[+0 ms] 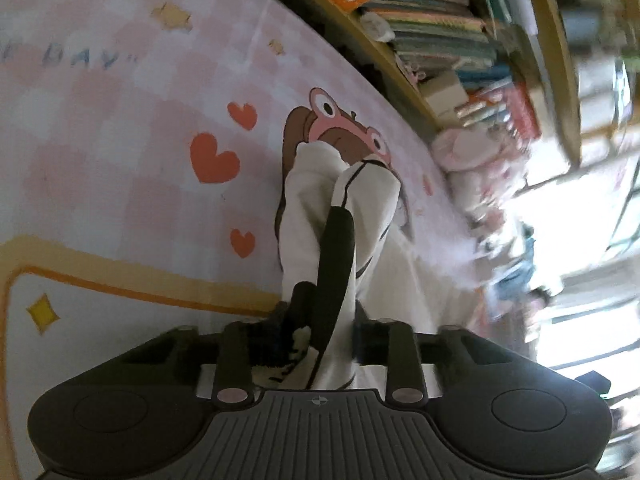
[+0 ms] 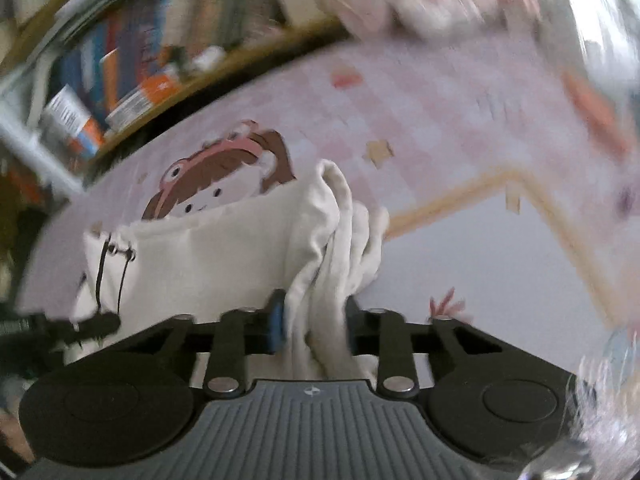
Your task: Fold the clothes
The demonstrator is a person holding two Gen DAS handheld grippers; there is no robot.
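Daylight floods in from a blown-out white window (image 1: 576, 208) at the right of the left wrist view, washing out detail around it. Both fisheye views bend straight lines near the edges. The right wrist view is smeared by motion blur, worst over the wooden bookshelf of coloured books (image 2: 132, 60) at upper left.

The letters "DAY" followed by a closing quotation mark are printed in blue-grey on the pink checked bed sheet (image 1: 92, 92). Lettering on the shelved books (image 1: 432, 20) is too blurred to be read.
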